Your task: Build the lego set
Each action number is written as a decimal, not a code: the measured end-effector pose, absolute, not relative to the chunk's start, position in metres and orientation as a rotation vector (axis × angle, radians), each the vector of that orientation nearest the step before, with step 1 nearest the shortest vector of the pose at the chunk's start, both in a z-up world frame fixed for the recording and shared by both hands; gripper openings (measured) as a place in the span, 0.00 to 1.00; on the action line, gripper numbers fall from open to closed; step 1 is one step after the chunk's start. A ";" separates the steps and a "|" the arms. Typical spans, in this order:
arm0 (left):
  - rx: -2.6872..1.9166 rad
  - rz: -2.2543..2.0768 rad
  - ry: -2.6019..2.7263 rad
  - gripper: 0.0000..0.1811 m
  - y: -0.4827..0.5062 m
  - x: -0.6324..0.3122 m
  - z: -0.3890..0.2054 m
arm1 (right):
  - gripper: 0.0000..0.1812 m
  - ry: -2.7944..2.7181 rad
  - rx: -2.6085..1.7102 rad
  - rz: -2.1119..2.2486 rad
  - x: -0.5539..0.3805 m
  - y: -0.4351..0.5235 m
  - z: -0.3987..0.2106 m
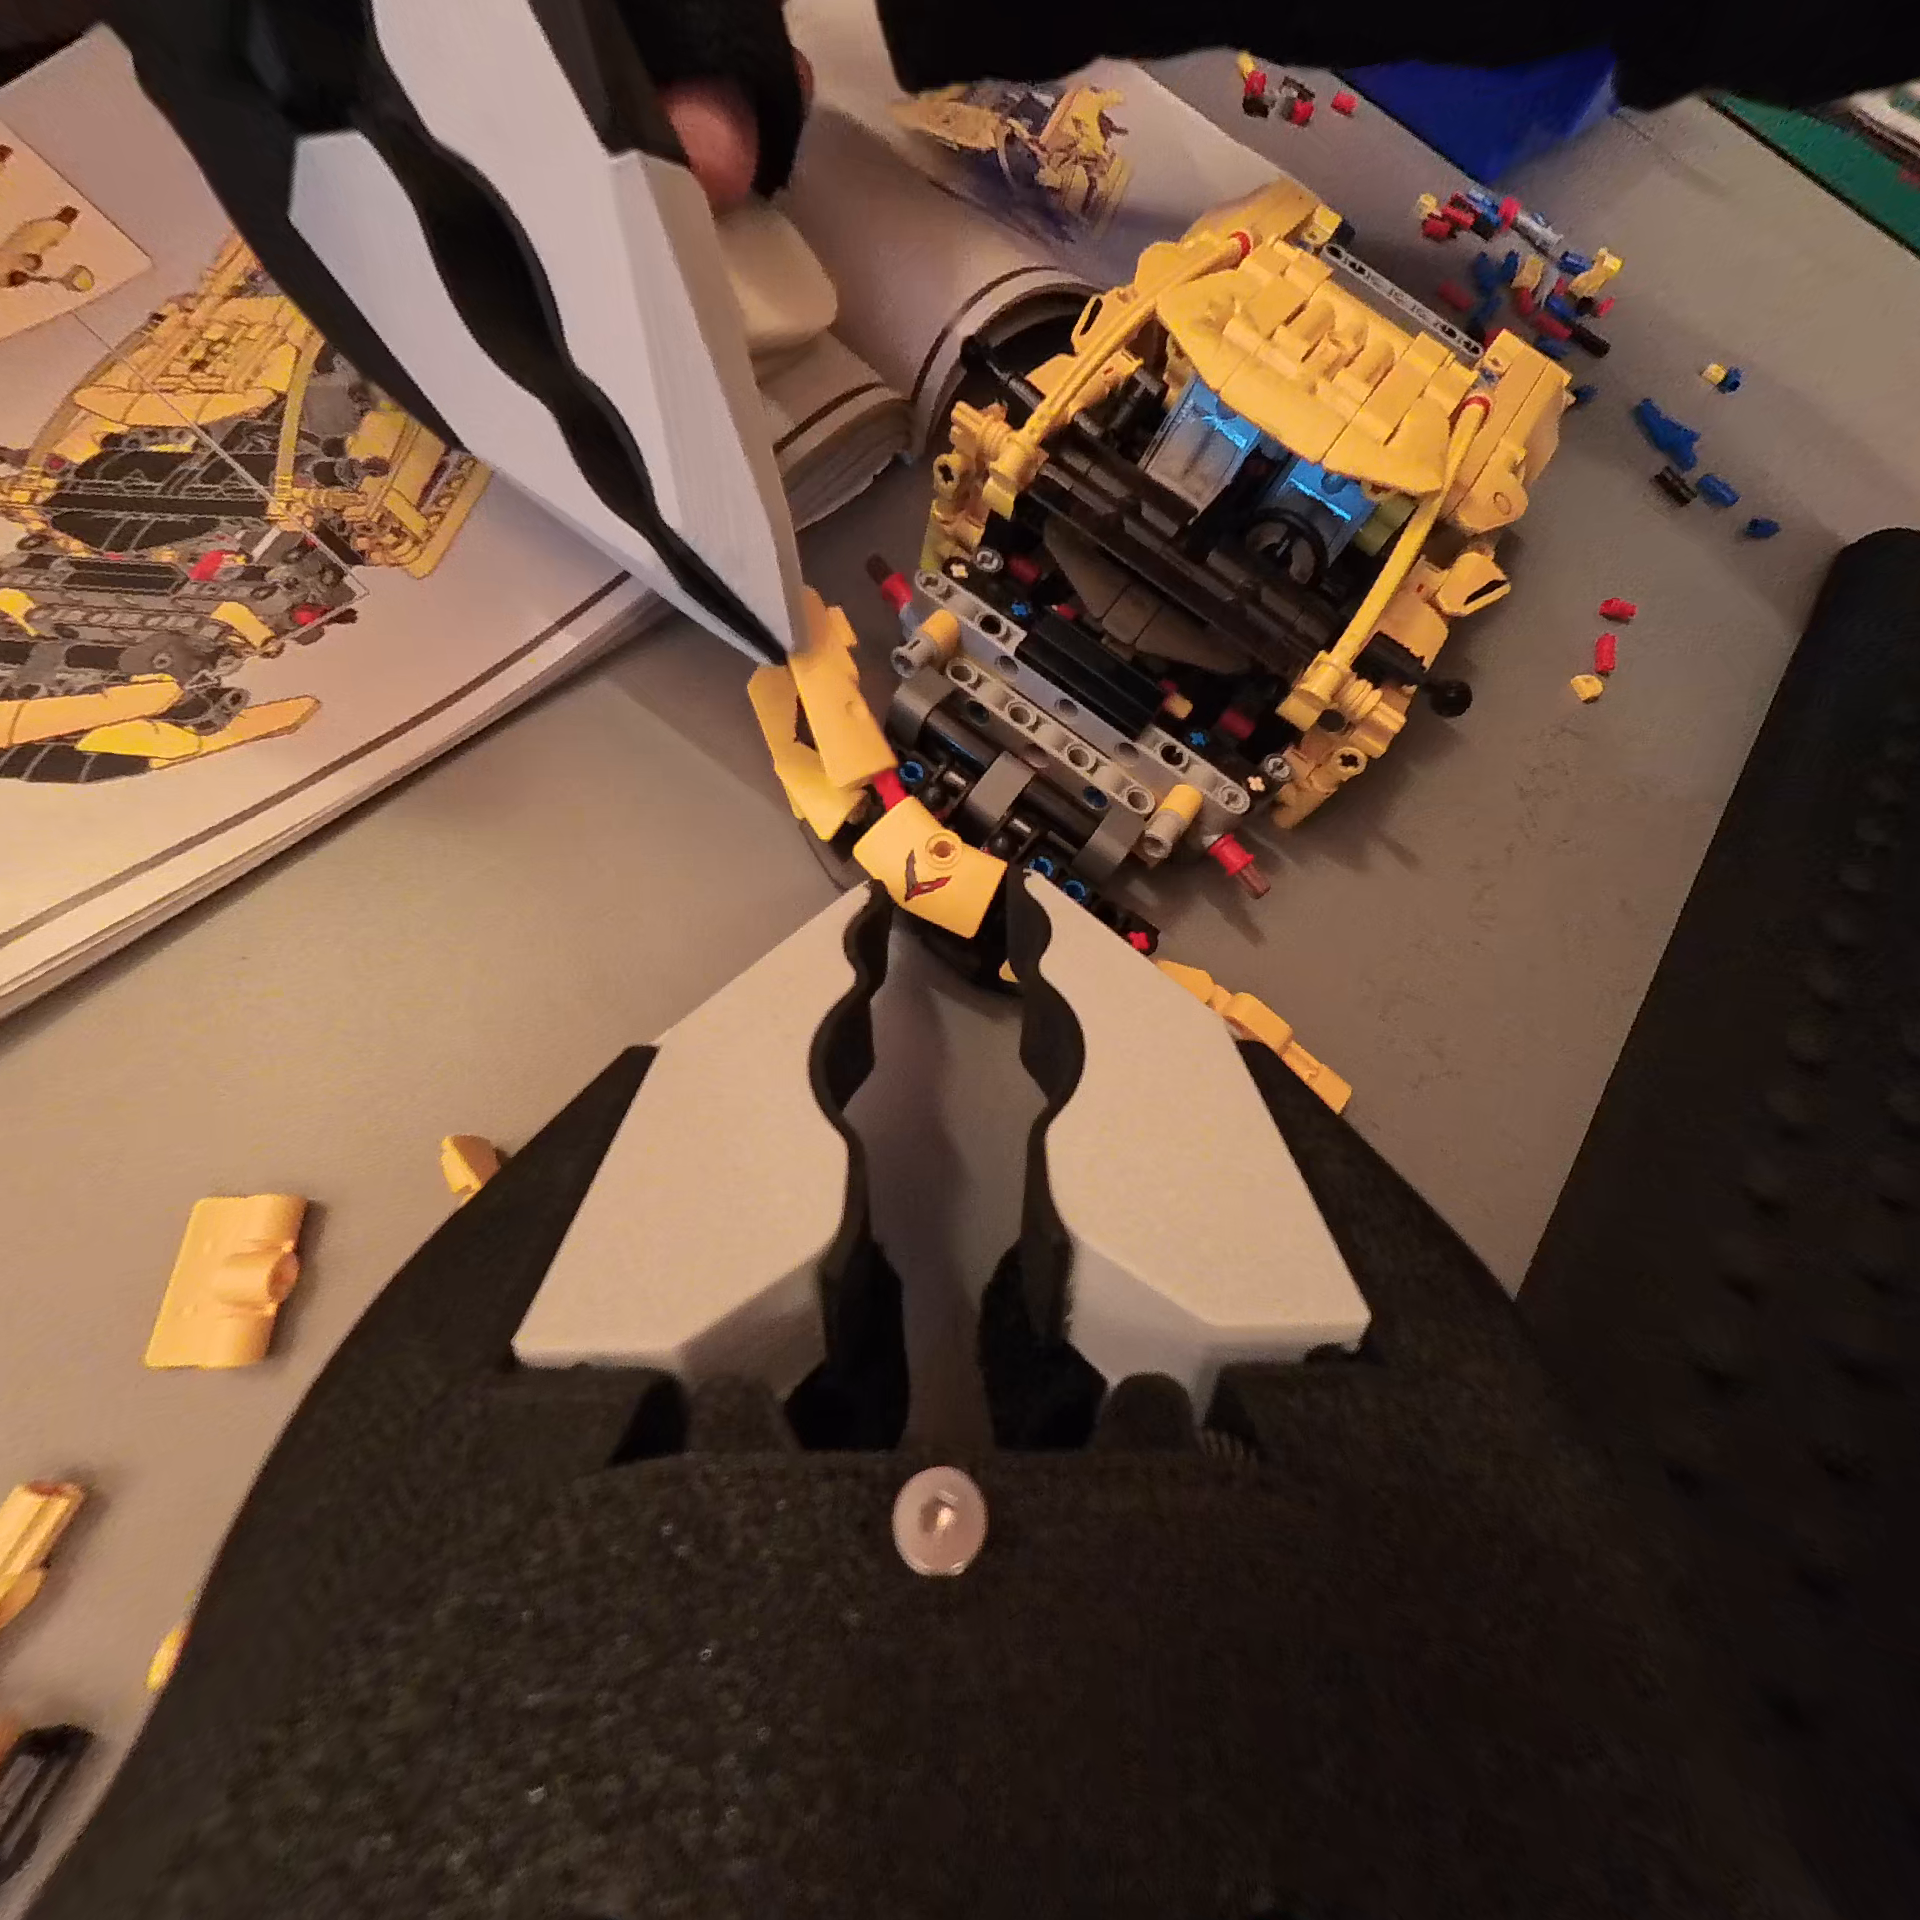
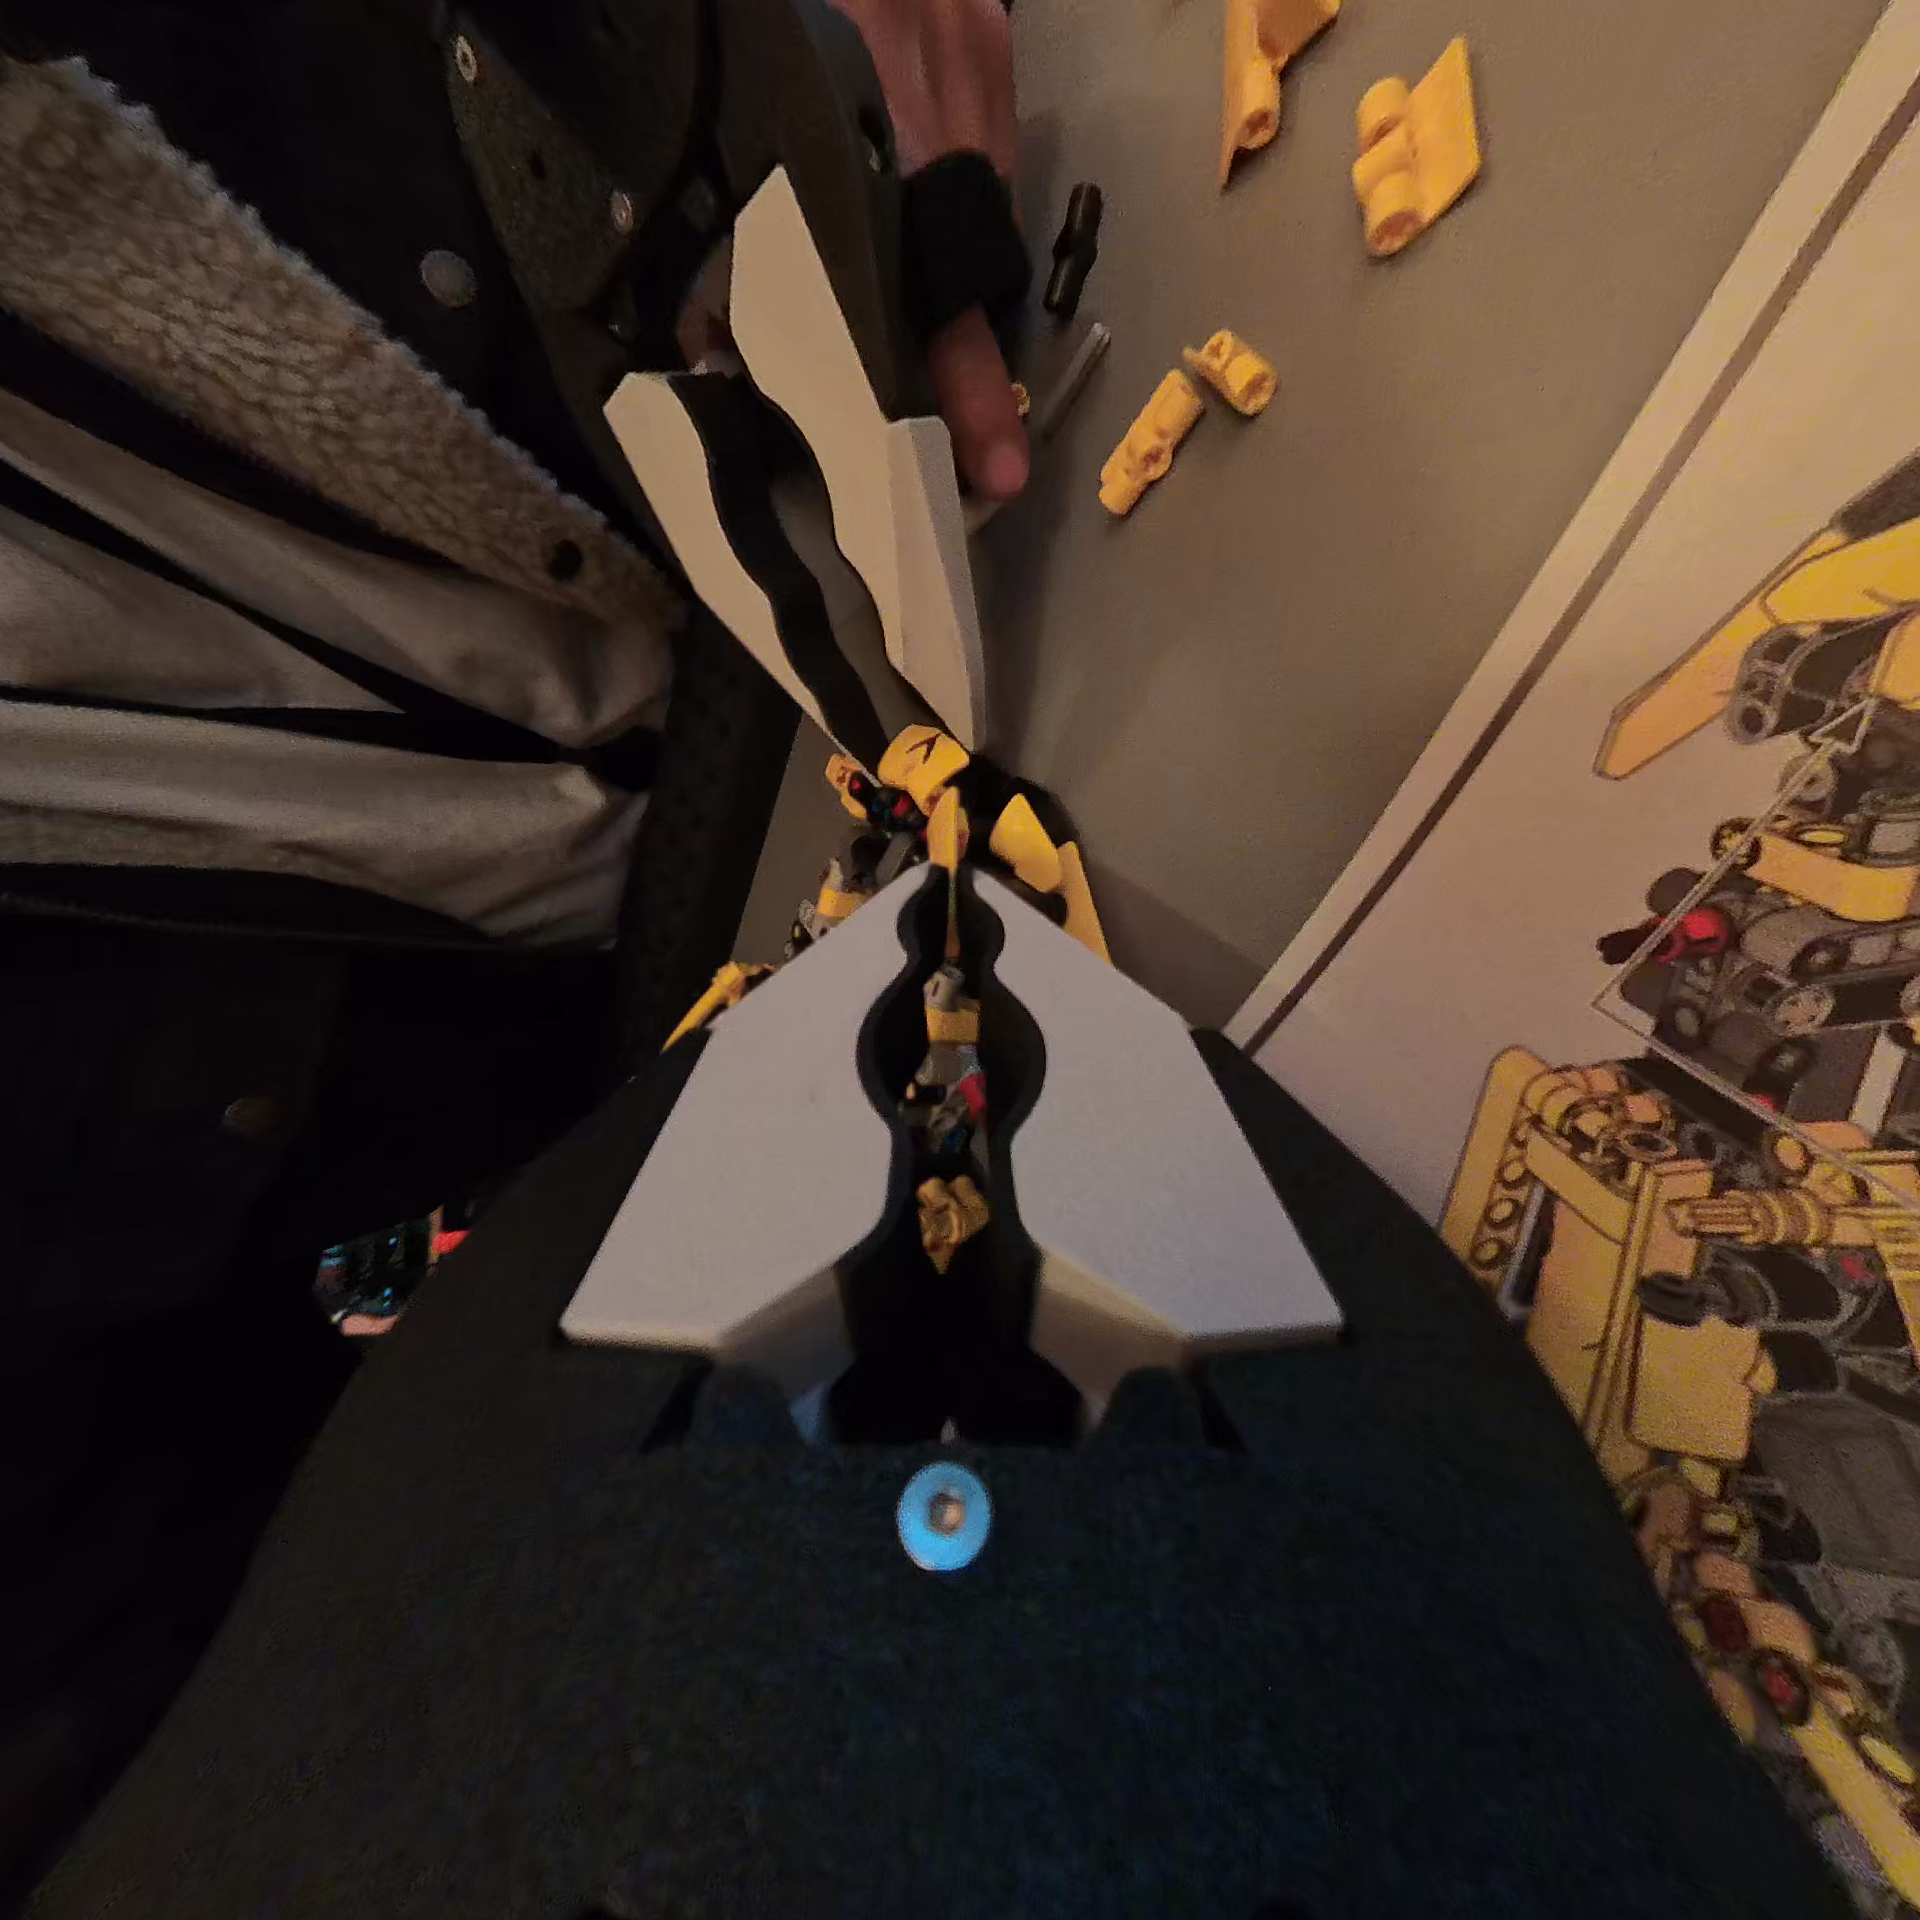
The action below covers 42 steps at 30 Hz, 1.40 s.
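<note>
A yellow Lego car (image 1: 1226,499) stands on the grey table, its open grey and black front frame (image 1: 1060,717) facing me. My left gripper (image 1: 948,896) is shut on the yellow front bumper piece, at its nose with a dark emblem (image 1: 930,868), just in front of that frame. My right gripper (image 2: 951,881) is shut on a yellow side panel (image 2: 948,826) of the same bumper. In the left wrist view the right gripper (image 1: 781,646) comes down from the upper left onto that panel (image 1: 826,707). In the right wrist view the left gripper (image 2: 927,740) meets the nose (image 2: 920,764) from above.
An open instruction booklet (image 1: 208,540) lies to the left and also shows in the right wrist view (image 2: 1662,1039). Loose yellow panels (image 1: 229,1278) and connectors (image 2: 1153,447) lie on the table. Small red and blue pins (image 1: 1507,270) are scattered behind the car. A black textured surface (image 1: 1818,987) lies at the right. The tips of one gripper are about 5 cm away from the tips of the other.
</note>
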<state>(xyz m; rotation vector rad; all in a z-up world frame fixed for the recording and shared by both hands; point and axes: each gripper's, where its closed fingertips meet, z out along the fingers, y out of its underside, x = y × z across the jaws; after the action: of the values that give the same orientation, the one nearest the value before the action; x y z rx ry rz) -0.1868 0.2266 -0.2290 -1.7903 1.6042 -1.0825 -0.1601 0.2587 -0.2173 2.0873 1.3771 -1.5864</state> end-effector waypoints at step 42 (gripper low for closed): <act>-1.976 -0.852 1.633 0.10 0.287 -0.171 -0.249 | 0.11 1.680 2.766 -1.252 -0.139 0.263 -0.170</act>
<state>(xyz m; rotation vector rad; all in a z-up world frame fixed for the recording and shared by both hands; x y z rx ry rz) -0.1706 0.2865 -0.2488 -1.9756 1.6335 -0.8525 -0.1389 0.2631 -0.1702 2.7661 1.6804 -1.2523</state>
